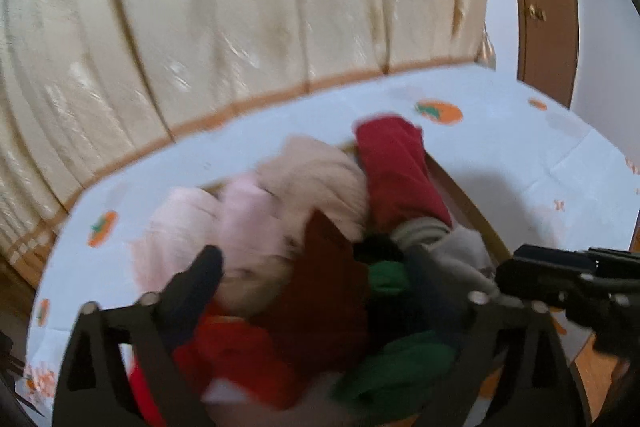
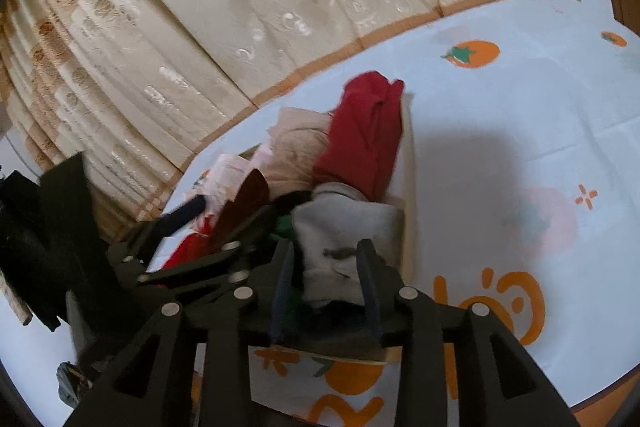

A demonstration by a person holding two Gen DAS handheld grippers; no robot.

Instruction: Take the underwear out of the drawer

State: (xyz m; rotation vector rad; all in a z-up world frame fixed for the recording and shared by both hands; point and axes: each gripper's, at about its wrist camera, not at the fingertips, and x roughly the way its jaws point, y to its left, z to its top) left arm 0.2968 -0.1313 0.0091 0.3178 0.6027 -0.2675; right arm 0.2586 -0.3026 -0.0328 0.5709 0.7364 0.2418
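A shallow wooden drawer (image 1: pixel 474 205) lies on a white sheet and is packed with folded underwear: red (image 1: pixel 396 167), beige (image 1: pixel 316 175), pink (image 1: pixel 240 219), green (image 1: pixel 400 367) and grey (image 2: pixel 344 223). My left gripper (image 1: pixel 316 267) hangs over the pile with its jaws wide open; a dark red-brown piece (image 1: pixel 324 291) stands loosely between its fingers. My right gripper (image 2: pixel 326 259) is over the drawer's near right corner, partly open, with the grey piece lying between its fingers. In the right wrist view the left gripper (image 2: pixel 228 215) shows at the left.
The sheet (image 2: pixel 520 131) is printed with orange fruit and spreads to the right of the drawer. A cream patterned curtain (image 1: pixel 240 7) hangs close behind. A brown wooden frame (image 1: pixel 548 7) stands at the far right.
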